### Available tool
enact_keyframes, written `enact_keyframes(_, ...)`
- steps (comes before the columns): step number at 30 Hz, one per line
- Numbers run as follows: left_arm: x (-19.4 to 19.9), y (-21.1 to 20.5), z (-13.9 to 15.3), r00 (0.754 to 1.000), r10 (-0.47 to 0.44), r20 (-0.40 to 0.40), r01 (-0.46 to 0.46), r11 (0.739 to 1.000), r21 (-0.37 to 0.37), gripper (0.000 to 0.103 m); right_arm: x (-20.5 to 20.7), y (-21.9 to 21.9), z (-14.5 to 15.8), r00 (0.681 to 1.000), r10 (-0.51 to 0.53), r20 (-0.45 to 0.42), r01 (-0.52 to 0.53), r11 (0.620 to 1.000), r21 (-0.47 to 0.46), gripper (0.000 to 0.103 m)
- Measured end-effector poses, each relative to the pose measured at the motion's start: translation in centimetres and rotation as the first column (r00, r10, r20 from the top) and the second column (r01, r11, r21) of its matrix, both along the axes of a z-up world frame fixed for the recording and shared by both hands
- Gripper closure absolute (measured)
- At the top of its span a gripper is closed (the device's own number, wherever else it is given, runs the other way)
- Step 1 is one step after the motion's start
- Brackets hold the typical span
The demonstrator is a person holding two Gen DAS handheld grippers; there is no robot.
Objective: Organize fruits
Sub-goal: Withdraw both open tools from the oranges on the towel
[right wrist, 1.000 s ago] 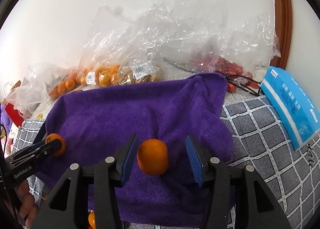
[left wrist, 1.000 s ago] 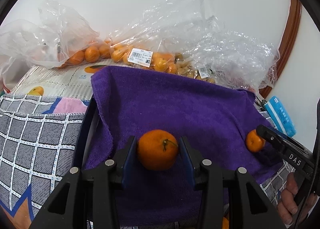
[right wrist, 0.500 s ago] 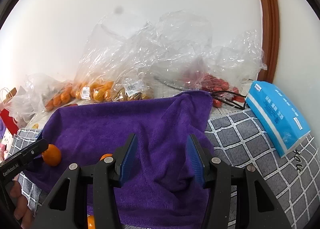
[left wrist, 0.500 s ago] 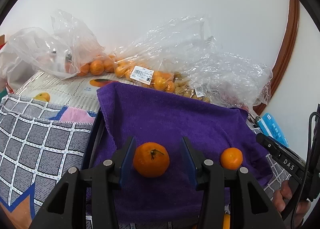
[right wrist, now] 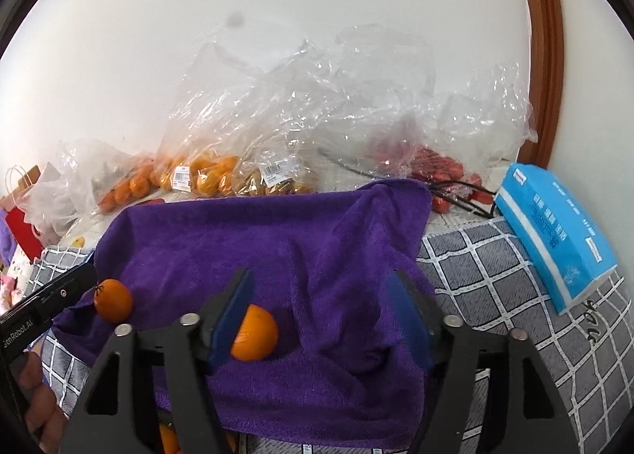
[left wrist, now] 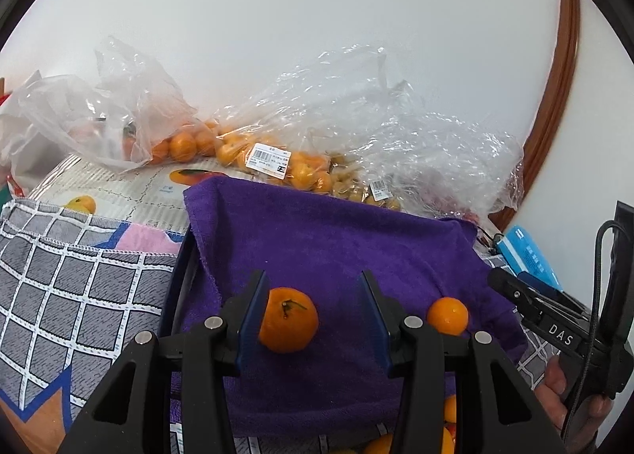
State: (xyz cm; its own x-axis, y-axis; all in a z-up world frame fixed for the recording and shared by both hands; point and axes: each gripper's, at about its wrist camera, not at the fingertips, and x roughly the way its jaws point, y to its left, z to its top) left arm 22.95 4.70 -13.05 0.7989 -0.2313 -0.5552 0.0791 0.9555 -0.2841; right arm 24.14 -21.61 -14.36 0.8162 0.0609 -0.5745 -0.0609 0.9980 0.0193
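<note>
2 oranges (left wrist: 288, 319) (left wrist: 447, 315) apart on purple towel (left wrist: 337, 248).

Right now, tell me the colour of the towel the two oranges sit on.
Purple. The towel shows best in the right wrist view.

Both wrist views look forward, low and close, sharing the purple towel (left wrist: 337, 240) (right wrist: 277, 240), apparently side by side.

"DAS" on the right gripper (left wrist: 515, 297) body, "GenRobot.AI", partly cut off, on the left gripper (right wrist: 85, 279) body, barcode labels (left wrist: 268, 161) on fruit bags unreadable
</note>
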Motion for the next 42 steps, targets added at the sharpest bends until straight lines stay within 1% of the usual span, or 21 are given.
enact_keyframes(1,0.0,-0.1,0.0,1.000,-0.004,-0.004,0.004,1.000,0.005,0.059,0.0,0.2,0.0,1.000,-0.002,0.001,0.002,1.000,-0.019,0.025)
enact_keyframes(3,-0.1,0.0,0.2,1.000,-0.007,-0.004,0.007,1.000,0.001,0.057,0.0,0.5,0.0,1.000,-0.017,0.000,0.017,0.999,-0.047,0.025)
enact_keyframes(4,-0.2,0.1,0.3,1.000,-0.003,0.002,0.003,1.000,-0.011,0.048,0.1,0.5,-0.1,1.000,-0.023,0.000,0.023,0.998,-0.054,0.025)
enact_keyframes(5,-0.3,0.2,0.4,1.000,-0.007,0.012,0.007,1.000,-0.029,0.035,0.1,0.5,-0.1,1.000,-0.028,0.000,0.028,0.998,-0.058,0.024)
enact_keyframes(6,-0.4,0.3,0.5,1.000,-0.013,0.022,0.013,0.999,-0.041,0.033,0.0,0.4,-0.1,0.999,-0.032,0.003,0.032,0.998,-0.056,0.024)
enact_keyframes(9,-1.0,0.5,1.1,0.998,-0.002,0.061,0.004,0.999,-0.042,0.032,-0.1,0.1,0.0,0.999,-0.039,0.024,0.040,0.999,-0.035,0.021)
enact_keyframes(11,-1.3,0.6,1.5,0.997,-0.002,0.083,0.005,0.999,-0.045,0.024,0.0,-0.2,-0.1,0.999,-0.032,0.014,0.033,0.999,-0.018,0.020)
enact_keyframes(12,-1.4,0.6,1.6,0.996,0.000,0.088,0.004,0.999,-0.047,0.023,0.0,-0.2,-0.1,0.999,-0.035,0.007,0.035,0.999,-0.014,0.020)
enact_keyframes(16,-1.2,0.2,1.6,0.997,0.025,0.072,-0.024,0.999,-0.022,0.022,-0.3,-0.3,-0.1,0.999,-0.038,0.031,0.038,0.999,0.008,0.020)
enact_keyframes(19,-1.5,0.0,1.6,0.997,0.032,0.074,-0.031,0.999,-0.016,0.019,-0.5,-0.1,0.1,0.999,-0.030,0.045,0.030,1.000,-0.002,0.020)
enact_keyframes(22,-2.0,-0.1,1.7,0.994,0.020,0.103,-0.019,1.000,-0.008,0.019,-0.8,0.1,0.3,0.997,-0.024,0.071,0.025,1.000,-0.005,0.020)
enact_keyframes(25,-1.7,-0.4,1.5,0.996,0.016,0.085,-0.017,1.000,0.012,0.019,-0.9,0.1,0.3,0.998,-0.004,0.062,0.003,1.000,0.009,0.020)
enact_keyframes(28,-1.7,-0.3,1.2,0.996,0.026,0.083,-0.026,1.000,-0.009,0.020,-0.8,0.3,0.3,0.999,0.011,0.042,-0.011,1.000,0.001,0.020)
enact_keyframes(30,-1.6,-0.1,1.2,0.996,0.036,0.076,-0.035,0.999,-0.017,0.022,-1.0,0.5,0.3,0.999,0.016,0.043,-0.016,1.000,0.000,0.020)
enact_keyframes(31,-1.6,0.0,1.3,0.997,0.039,0.070,-0.038,0.999,-0.020,0.025,-1.1,0.6,0.3,0.999,0.015,0.044,-0.015,1.000,0.000,0.020)
enact_keyframes(32,-1.6,0.2,1.3,0.997,0.040,0.068,-0.038,0.999,-0.032,0.028,-1.2,0.7,0.3,0.999,0.015,0.045,-0.015,1.000,-0.001,0.020)
enact_keyframes(33,-1.7,0.4,1.4,0.997,0.044,0.068,-0.040,0.998,-0.048,0.029,-1.3,0.8,0.3,0.999,0.020,0.049,-0.020,1.000,0.002,0.020)
enact_keyframes(38,-1.6,1.7,1.5,0.997,0.060,0.048,-0.054,0.993,-0.108,0.029,-2.2,0.9,0.8,0.994,0.037,0.100,-0.041,0.998,0.038,0.020)
enact_keyframes(42,-1.8,2.2,1.8,0.996,0.072,0.057,-0.065,0.991,-0.120,0.030,-3.3,1.3,1.6,0.986,0.034,0.161,-0.040,0.998,0.038,0.020)
